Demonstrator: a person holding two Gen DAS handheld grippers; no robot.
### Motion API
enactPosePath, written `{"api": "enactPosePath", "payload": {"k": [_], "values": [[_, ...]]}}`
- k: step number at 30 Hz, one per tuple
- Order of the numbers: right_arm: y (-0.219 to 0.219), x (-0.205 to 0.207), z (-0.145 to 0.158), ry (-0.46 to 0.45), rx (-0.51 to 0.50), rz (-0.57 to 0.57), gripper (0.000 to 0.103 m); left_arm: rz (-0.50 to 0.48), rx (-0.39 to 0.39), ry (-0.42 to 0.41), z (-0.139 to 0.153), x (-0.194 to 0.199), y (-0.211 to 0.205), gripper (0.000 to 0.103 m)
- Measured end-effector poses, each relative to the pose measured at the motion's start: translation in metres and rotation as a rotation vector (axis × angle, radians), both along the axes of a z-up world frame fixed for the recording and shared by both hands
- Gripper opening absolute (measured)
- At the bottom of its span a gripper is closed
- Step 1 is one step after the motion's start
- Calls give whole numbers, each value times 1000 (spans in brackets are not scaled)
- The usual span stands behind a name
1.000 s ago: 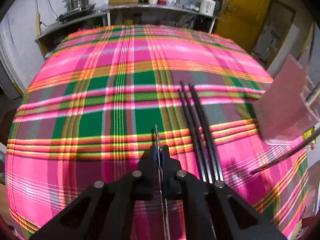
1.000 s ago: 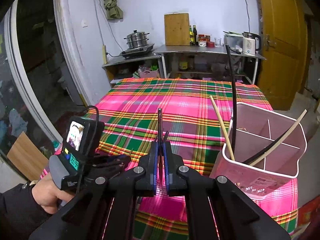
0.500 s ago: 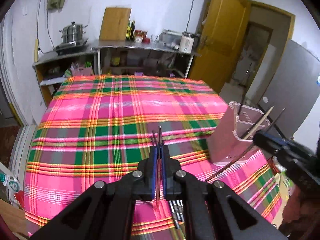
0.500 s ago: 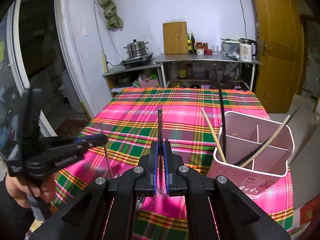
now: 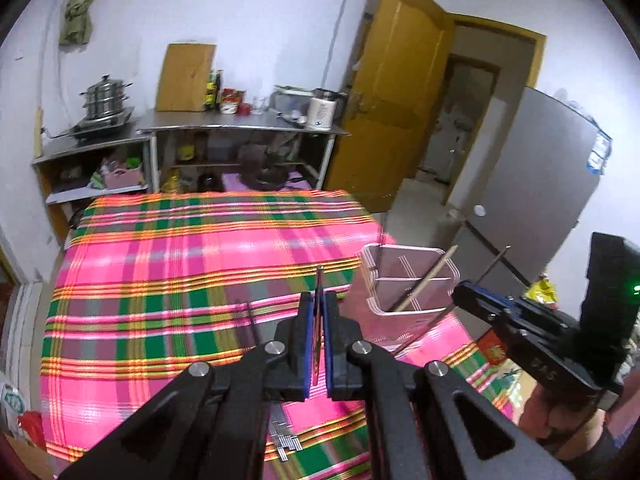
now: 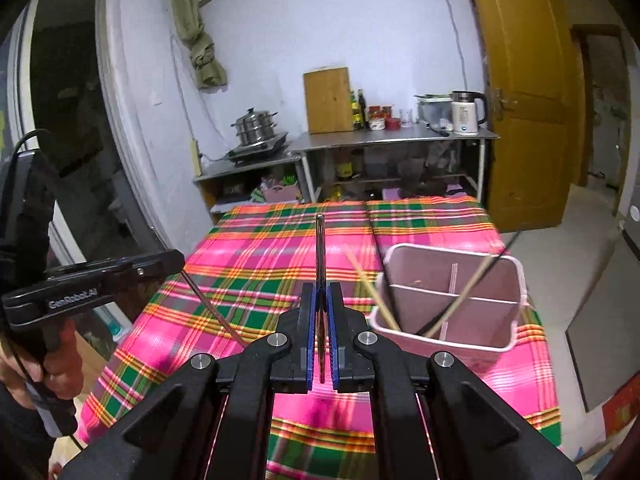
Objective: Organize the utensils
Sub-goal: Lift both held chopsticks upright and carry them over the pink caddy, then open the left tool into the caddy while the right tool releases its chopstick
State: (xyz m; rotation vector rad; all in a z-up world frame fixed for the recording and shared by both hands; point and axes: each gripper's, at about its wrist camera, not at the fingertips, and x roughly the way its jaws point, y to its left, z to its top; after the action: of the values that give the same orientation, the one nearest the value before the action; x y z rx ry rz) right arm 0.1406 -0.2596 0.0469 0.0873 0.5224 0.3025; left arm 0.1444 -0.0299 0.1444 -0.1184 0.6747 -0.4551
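Fingers on both grippers, left (image 5: 316, 316) and right (image 6: 320, 312), are pinched shut on thin dark chopsticks (image 6: 320, 248), lifted beside the pink divided plastic holder (image 6: 448, 300) on the plaid bench (image 6: 256, 280), probably for dropping in.

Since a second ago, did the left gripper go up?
Yes. The left gripper has risen off the tablecloth: the cloth that filled its view now sits lower and farther off, with the counter and door in sight.
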Motion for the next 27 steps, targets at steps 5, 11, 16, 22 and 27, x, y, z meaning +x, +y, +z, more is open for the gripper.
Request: {"api": "enactPosePath", "payload": {"k": [5, 11, 16, 22, 27], "values": [[-29, -6, 14, -26, 17, -63, 5, -61, -34, -20, 21, 2, -26, 5], [-58, -6, 30, -58, 45, -130, 5, -108, -74, -56, 44, 12, -53, 5], [-71, 5, 37, -74, 67, -162, 5, -112, -86, -60, 48, 32, -71, 5], [-76, 21, 35, -77, 87, -182, 5, -110, -86, -42, 38, 54, -87, 5], [-80, 38, 20, -50, 109, -190, 5, -111, -76, -13, 18, 66, -95, 5]]}}
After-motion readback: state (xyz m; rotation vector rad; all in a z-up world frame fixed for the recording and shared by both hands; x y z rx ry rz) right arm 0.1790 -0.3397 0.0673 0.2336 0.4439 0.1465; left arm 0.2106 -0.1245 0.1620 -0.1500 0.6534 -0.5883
